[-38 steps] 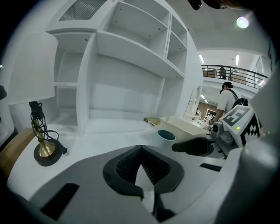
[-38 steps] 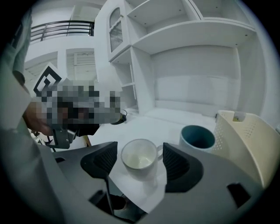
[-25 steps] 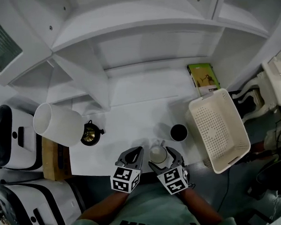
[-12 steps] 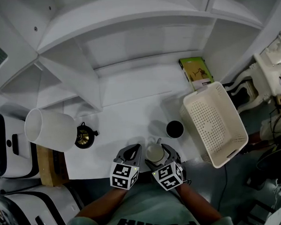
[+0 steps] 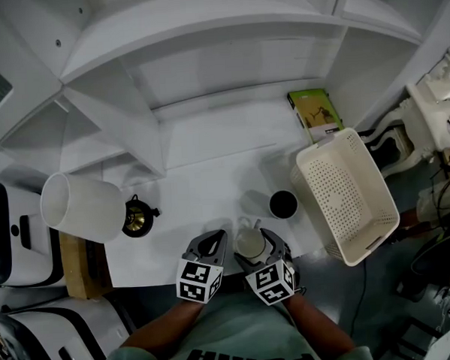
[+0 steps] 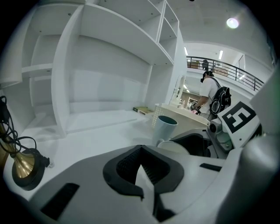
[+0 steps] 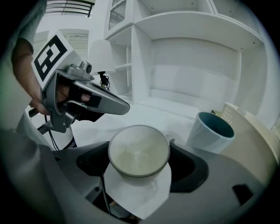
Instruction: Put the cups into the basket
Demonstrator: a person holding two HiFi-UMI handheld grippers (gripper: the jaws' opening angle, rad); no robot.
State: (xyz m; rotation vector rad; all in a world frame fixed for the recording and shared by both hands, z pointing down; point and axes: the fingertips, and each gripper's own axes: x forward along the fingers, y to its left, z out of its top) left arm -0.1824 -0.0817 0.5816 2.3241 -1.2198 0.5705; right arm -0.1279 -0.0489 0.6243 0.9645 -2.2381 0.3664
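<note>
Cup 1 (image 7: 139,151), white, is staying pinched between jaws of right gripper (image 5: 252,240) at table (image 5: 203,192) edge, barely moving; left gripper (image 5: 213,242) is idling, jaws pressed together. Cup 2 (image 5: 283,204) is waiting beside basket (image 5: 345,195); both still outstanding.

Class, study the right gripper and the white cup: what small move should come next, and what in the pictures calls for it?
Probably raise the right gripper slightly before heading for the basket. Its jaws grip the white cup. The basket stands empty off to its right, and the dark cup stands on the table roughly between them, so some clearance seems wise.
</note>
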